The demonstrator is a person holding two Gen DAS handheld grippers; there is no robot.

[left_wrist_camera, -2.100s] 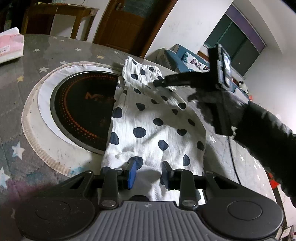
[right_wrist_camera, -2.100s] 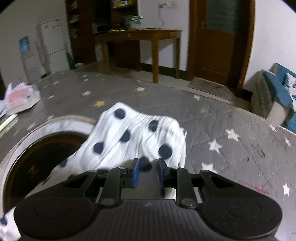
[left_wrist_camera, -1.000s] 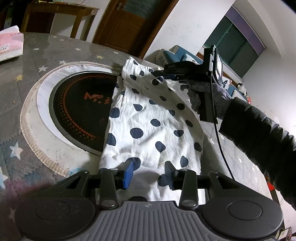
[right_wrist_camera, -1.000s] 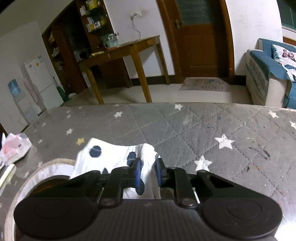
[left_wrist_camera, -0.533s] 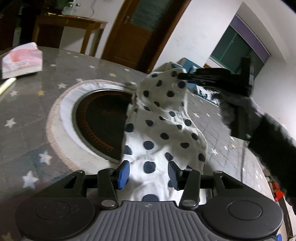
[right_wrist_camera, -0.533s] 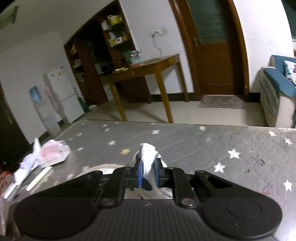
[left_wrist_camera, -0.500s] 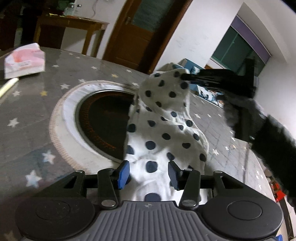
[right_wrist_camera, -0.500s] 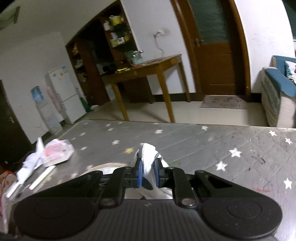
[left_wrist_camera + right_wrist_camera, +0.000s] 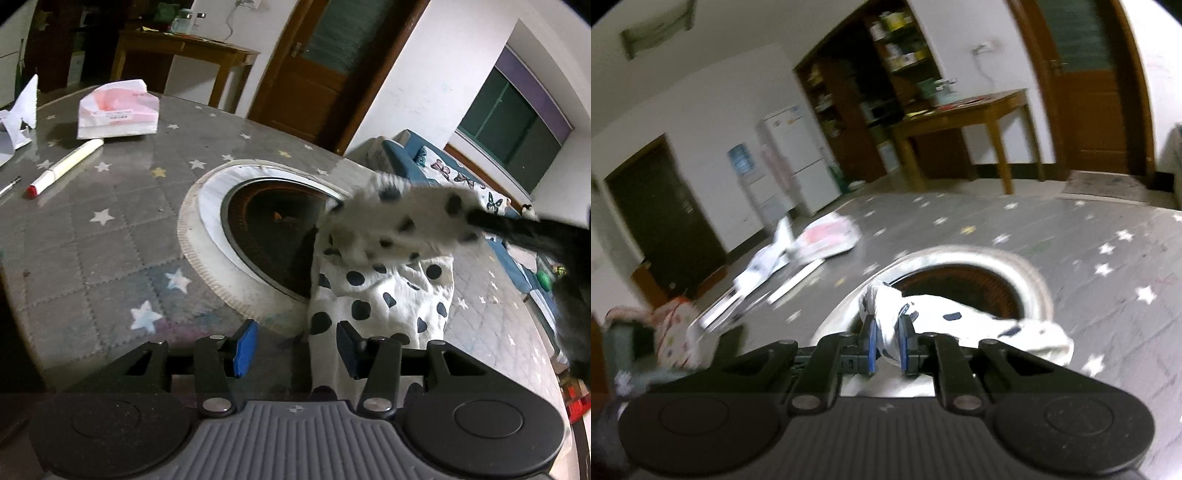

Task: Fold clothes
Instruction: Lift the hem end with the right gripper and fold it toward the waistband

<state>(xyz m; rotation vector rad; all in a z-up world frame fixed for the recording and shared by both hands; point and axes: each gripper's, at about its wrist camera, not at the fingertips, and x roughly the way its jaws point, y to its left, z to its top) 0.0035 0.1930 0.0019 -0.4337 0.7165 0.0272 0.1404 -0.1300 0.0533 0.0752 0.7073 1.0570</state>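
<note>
A white garment with dark blue dots (image 9: 384, 291) lies on the grey star-patterned table, partly over a round black cooktop (image 9: 269, 236). My left gripper (image 9: 295, 345) is open at the garment's near end, its right finger against the cloth. My right gripper (image 9: 886, 345) is shut on the garment's far end (image 9: 882, 314) and holds it up in the air. That lifted end is folded back over the rest and looks blurred in the left wrist view (image 9: 402, 221).
A pink and white tissue pack (image 9: 116, 110), a marker pen (image 9: 64, 166) and white paper (image 9: 18, 114) lie on the table's far left. A wooden side table (image 9: 967, 122), a door and a blue sofa (image 9: 461, 177) stand beyond.
My right gripper has lifted the garment's far end and swung it back toward the near end. My left gripper has shifted left, so the cloth now sits at its right finger.
</note>
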